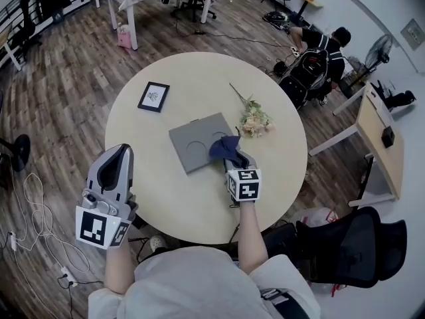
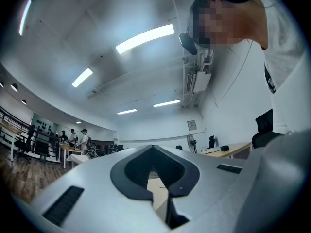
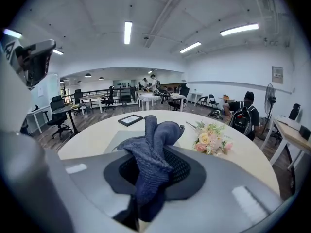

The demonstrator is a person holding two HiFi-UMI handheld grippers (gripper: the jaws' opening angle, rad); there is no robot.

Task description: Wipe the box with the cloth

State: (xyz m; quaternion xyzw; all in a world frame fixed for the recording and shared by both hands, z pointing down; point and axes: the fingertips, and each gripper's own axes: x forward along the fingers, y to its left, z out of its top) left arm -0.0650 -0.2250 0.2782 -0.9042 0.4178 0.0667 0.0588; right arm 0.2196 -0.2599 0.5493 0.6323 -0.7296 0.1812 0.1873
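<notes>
A flat grey box (image 1: 192, 143) with two round hollows lies at the middle of the round table (image 1: 172, 201). A dark blue cloth (image 1: 224, 147) rests on the box's right edge, and my right gripper (image 1: 234, 159) is shut on it. The right gripper view shows the cloth (image 3: 151, 152) bunched up between the jaws, with the box (image 3: 121, 139) just beyond. My left gripper (image 1: 120, 154) hangs off the table's front left edge, away from the box. It points upward, its jaws together with nothing between them (image 2: 154, 179).
A small framed picture (image 1: 153, 96) lies at the table's back left. A bunch of flowers (image 1: 253, 118) lies right of the box. A black office chair (image 1: 358, 244) stands at my right. A person (image 1: 319, 48) crouches on the floor beyond the table, near a desk (image 1: 378, 135).
</notes>
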